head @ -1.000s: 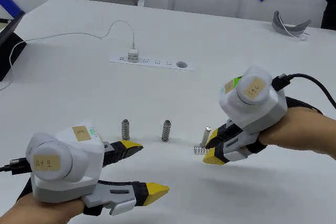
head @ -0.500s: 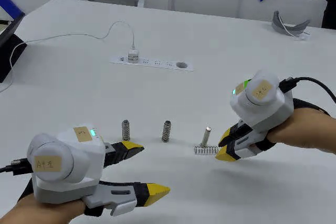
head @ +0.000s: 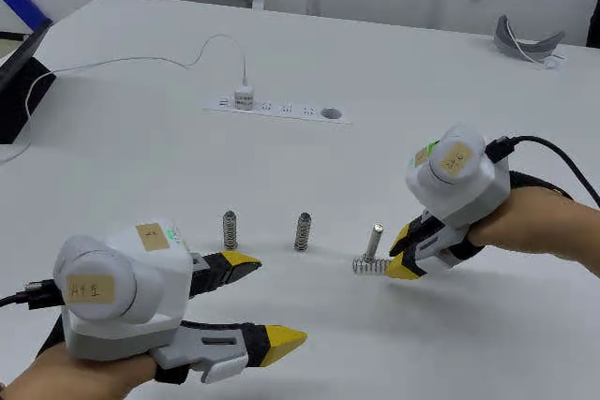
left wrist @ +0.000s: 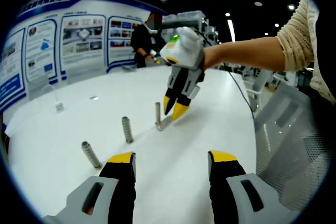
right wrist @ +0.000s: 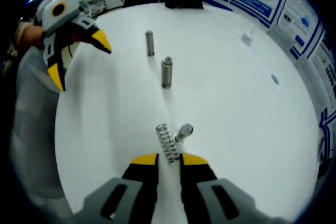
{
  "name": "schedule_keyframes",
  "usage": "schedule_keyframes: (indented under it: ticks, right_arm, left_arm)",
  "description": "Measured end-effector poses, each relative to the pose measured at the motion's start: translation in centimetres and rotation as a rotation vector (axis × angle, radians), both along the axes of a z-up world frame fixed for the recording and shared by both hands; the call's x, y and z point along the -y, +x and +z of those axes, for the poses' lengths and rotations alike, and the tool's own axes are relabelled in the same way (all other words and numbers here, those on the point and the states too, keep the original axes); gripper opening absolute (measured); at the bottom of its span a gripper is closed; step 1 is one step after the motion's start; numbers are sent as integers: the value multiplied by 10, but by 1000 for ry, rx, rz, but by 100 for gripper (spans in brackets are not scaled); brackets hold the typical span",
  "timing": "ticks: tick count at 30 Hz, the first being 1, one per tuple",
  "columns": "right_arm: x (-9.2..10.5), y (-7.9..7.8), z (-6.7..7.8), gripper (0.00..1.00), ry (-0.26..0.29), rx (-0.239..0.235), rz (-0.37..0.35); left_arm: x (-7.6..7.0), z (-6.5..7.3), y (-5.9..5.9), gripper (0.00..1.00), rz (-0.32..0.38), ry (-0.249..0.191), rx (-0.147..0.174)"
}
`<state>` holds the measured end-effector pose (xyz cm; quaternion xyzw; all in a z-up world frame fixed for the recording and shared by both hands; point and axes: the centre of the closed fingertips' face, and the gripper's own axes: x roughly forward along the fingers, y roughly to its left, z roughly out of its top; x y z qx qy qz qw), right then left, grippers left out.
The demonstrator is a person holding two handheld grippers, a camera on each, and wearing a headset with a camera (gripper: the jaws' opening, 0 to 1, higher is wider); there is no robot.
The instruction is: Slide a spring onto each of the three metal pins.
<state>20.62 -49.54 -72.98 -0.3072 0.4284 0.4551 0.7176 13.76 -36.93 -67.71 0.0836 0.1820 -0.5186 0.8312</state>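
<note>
Down to the last spring (head: 370,266): lies flat on the bench (head: 141,138), just beside the foot of the one bare pin (head: 376,241), perhaps touching it, with its near end in between the tips of the right tongs (head: 401,267). Set narrow around that end, going by the right gripper view, but cannot tell whether truly pinching or merely bracketing it.

Further left along the row, already dressed: the middle pin (head: 303,230) and the left pin (head: 230,229), each upright and sleeved. Nearer the body, holding the left tongs (head: 272,299) wide apart and empty above the bench, well clear of the row.

So, two of three done by the look of it, and the pick-up of the third in hand. Next, probably: clamp firmly, lift, tip upright, line the open end over the pin's top, then lower. Worth watching for a roll or a jump if squeezed off-centre, and for nudging the pin over.
</note>
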Motion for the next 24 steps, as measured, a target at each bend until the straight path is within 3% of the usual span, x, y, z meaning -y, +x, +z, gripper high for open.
schedule_keyframes:
  ticks: [13,24]
  right_arm:
    - [0,-2,-13,14,-41,-27,47]
    - [0,-7,-15,12,-68,-37,71]
  left_arm:
    - [-2,-2,0,56,7,5,-5]
    - [-2,-3,0,55,5,6,-6]
